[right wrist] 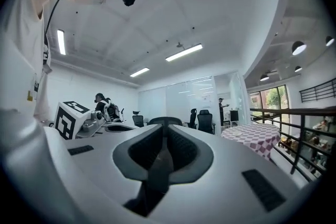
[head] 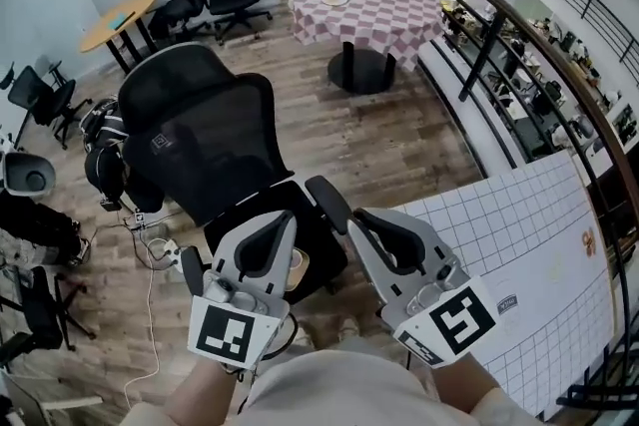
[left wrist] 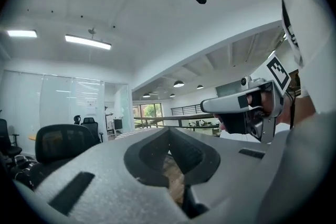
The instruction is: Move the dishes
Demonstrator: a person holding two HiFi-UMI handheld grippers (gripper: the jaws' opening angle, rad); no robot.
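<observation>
The left gripper [head: 287,217] and right gripper [head: 319,187] are held above a black office chair [head: 200,130], jaws closed and empty; a dish [head: 334,0] is seen on the distant checkered table [head: 389,20].

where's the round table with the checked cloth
In the head view the round table with the red-and-white checked cloth stands top centre, beyond the black mesh office chair.

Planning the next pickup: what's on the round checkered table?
One small pale dish sits on the checkered table; too far to see its contents. The cloth covers the tabletop.
</observation>
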